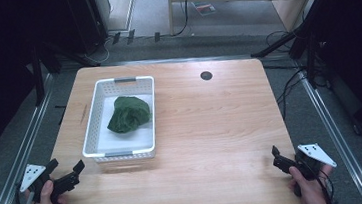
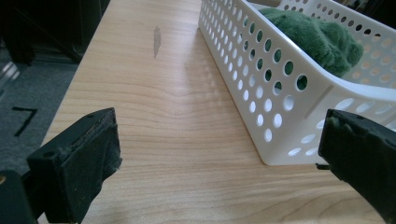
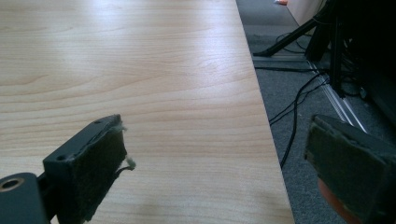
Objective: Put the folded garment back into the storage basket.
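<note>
- Green cloth [image 1: 128, 114] bunched in the far half of white perforated basket [image 1: 91, 133], on the left part of table [image 1: 212, 129]; underside hidden by the basket wall.
- Left gripper [image 1: 66, 179] at the near left table corner, just short of the basket, fingers [image 2: 79, 163] wide apart, empty.
- Right gripper [image 1: 281, 160] at the near right table edge, fingers [image 3: 88, 172] spread wide, empty; right finger cut off by the frame.

The left gripper [image 1: 68, 175] rests low at the near left corner of the table [image 1: 212, 129], jaws spread wide and holding nothing. The right gripper [image 1: 276, 156] sits at the table's near right edge, jaws likewise wide apart and bare, each gripped by a hand.
</note>
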Tool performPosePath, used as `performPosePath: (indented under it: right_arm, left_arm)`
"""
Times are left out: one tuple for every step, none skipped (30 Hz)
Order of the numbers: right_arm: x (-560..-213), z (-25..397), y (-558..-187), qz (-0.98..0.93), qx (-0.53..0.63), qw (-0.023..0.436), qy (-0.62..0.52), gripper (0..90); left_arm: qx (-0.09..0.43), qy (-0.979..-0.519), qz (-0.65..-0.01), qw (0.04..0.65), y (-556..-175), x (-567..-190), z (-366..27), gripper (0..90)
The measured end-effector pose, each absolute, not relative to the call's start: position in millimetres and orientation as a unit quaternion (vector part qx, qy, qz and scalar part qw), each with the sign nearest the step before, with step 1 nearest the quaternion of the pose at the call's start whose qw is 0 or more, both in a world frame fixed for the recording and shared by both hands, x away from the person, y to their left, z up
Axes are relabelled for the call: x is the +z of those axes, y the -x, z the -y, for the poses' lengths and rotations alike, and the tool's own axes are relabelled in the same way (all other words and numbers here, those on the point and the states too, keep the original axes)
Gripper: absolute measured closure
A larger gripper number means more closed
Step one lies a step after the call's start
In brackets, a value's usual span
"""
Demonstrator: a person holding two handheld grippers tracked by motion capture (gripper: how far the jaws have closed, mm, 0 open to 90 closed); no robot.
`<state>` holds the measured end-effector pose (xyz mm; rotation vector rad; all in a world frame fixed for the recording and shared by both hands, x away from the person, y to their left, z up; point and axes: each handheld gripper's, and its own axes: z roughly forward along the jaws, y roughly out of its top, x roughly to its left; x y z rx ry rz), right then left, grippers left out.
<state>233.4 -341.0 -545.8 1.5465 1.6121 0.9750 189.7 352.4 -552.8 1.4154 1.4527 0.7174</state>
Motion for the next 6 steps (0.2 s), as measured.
performPosePath:
  right_arm:
    - [-545.7, 341.1, -233.4, -0.620, 0.376, 0.344, -0.596, 5.7]
    - [-545.8, 341.1, -233.5, -0.620, 0.376, 0.344, -0.596, 5.7]
    - [-545.8, 341.1, -233.5, -0.620, 0.376, 0.344, -0.596, 5.7]
    - [-545.7, 341.1, -233.4, -0.621, 0.376, 0.344, -0.596, 5.8]
    - [-545.9, 341.1, -233.9, -0.621, 0.375, 0.344, -0.596, 5.7]
    - [-545.8, 340.6, -234.0, -0.619, 0.374, 0.343, -0.599, 5.8]
  left_arm:
    - [0.296, -0.583, -0.593, 0.470, -189.5, -552.6, -352.0, 0.0]
    - [0.299, -0.586, -0.592, 0.466, -189.5, -552.4, -351.4, 0.0]
    - [0.305, -0.587, -0.593, 0.460, -189.7, -552.4, -350.3, 0.0]
    - [0.308, -0.591, -0.591, 0.455, -189.3, -552.1, -349.6, 0.0]
    - [0.308, -0.593, -0.588, 0.456, -189.2, -552.0, -349.1, 0.0]
    - [0.308, -0.594, -0.586, 0.456, -189.2, -552.1, -349.0, 0.0]
